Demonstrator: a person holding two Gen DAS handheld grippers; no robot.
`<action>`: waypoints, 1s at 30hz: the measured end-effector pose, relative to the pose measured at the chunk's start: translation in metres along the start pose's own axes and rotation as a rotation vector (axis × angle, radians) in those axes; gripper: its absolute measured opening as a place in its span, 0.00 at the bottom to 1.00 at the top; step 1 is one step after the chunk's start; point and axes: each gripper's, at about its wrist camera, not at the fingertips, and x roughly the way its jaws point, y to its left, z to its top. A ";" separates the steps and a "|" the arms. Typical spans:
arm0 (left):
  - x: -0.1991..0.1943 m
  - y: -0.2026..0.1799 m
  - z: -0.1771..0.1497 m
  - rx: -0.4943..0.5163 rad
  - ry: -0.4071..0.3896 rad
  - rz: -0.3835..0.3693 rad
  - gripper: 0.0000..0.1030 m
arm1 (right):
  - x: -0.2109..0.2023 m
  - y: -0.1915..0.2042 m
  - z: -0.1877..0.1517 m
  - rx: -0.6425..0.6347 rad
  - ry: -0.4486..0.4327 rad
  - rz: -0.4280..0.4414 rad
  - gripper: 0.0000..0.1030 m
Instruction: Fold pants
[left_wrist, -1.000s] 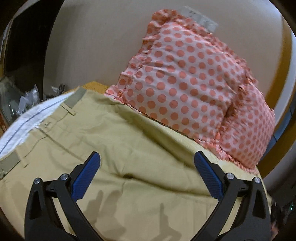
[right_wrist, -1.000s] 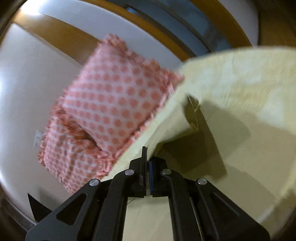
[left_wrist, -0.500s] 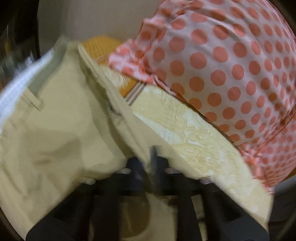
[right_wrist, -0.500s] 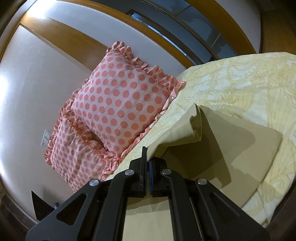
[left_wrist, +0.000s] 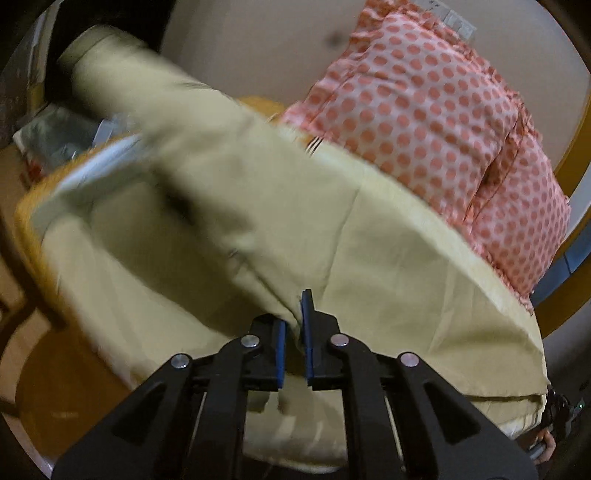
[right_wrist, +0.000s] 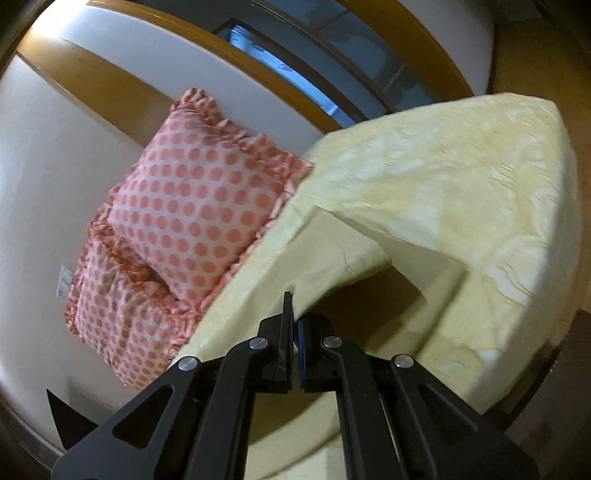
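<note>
Two grippers each have their jaws clamped together on khaki cloth: the left gripper (left_wrist: 298, 325) pinches a fold of the pants (left_wrist: 229, 206) near their upper part, and the right gripper (right_wrist: 294, 325) pinches an edge further along the same garment, where a leg (right_wrist: 332, 254) lifts off the bed (right_wrist: 480, 206). In the left wrist view the pants rise from the jaws up and away to the far left, blurred with motion, with a pale lining at the waistband (left_wrist: 99, 162) showing on the left; the cloth hangs in the air instead of lying flat. In the right wrist view the held leg runs from the jaws toward the far right, arching over a shadowed hollow above the yellow bedspread. So the garment's long axis seems to run between the two grips, and the coming move likely turns on carrying one held end over toward the other; which hand is nearer the fold line cannot be told. Two polka-dot pillows (right_wrist: 192, 206) lean against the wall at the far side, close to the cloth. No containers are visible
</note>
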 end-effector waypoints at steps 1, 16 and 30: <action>-0.003 0.004 -0.007 -0.007 -0.003 0.001 0.06 | -0.001 -0.002 0.000 0.001 -0.002 -0.005 0.02; -0.041 0.010 -0.043 0.085 -0.142 0.047 0.59 | -0.050 -0.004 -0.009 -0.083 -0.130 -0.208 0.37; -0.029 0.011 -0.020 0.098 -0.249 0.065 0.75 | -0.012 -0.009 -0.017 -0.159 -0.076 -0.198 0.34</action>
